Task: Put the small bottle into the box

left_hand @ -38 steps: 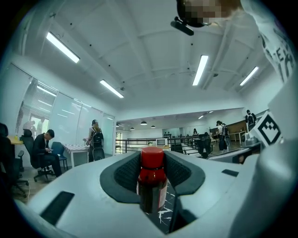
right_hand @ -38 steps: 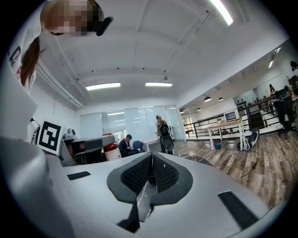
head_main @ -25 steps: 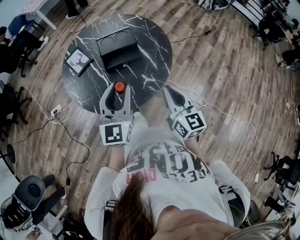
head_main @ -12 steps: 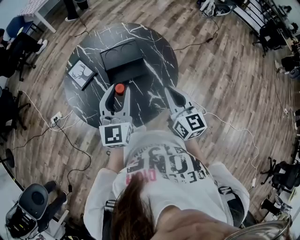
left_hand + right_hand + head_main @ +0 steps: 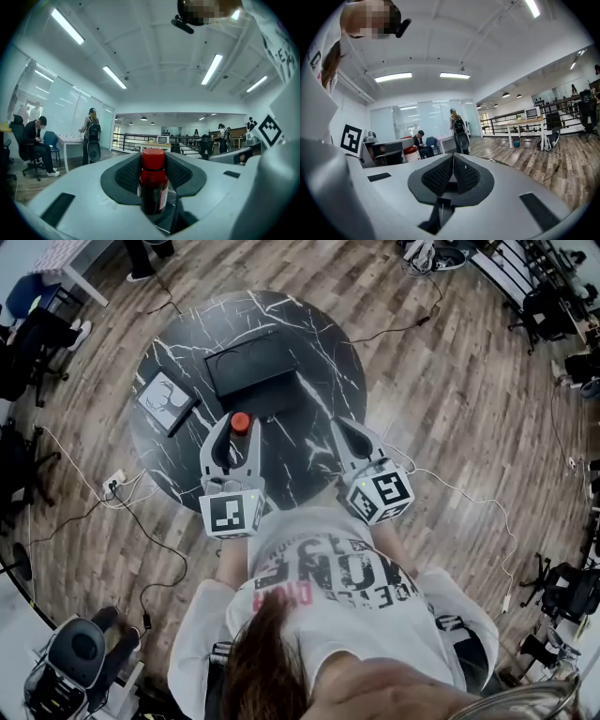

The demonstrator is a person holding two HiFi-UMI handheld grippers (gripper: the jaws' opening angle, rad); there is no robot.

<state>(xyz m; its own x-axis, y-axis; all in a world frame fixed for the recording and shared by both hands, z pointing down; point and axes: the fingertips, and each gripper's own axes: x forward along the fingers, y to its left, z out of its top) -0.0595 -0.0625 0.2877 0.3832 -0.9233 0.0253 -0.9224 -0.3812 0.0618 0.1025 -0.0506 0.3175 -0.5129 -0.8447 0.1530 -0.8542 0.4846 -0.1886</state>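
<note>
A small dark bottle [image 5: 153,187] with a red cap [image 5: 240,422] stands upright between the ribbed pads of my left gripper [image 5: 153,159], which is shut on it. In the head view the left gripper [image 5: 240,420] hovers over the near part of the round black marble table [image 5: 319,343], just short of the black box [image 5: 246,367]. The box lies at the table's middle with its front flap toward me. My right gripper [image 5: 339,423] hangs over the table's near right edge. Its pads meet at the tips [image 5: 453,157] with nothing between them.
A framed deer picture [image 5: 164,399] lies on the table left of the box. Cables [image 5: 122,488] trail over the wooden floor around the table. People sit and stand at desks [image 5: 70,140] far back in the room.
The table and box have slid lower in the head view, and the gap between the held bottle and the box has shrunk. Both grippers keep their states.
</note>
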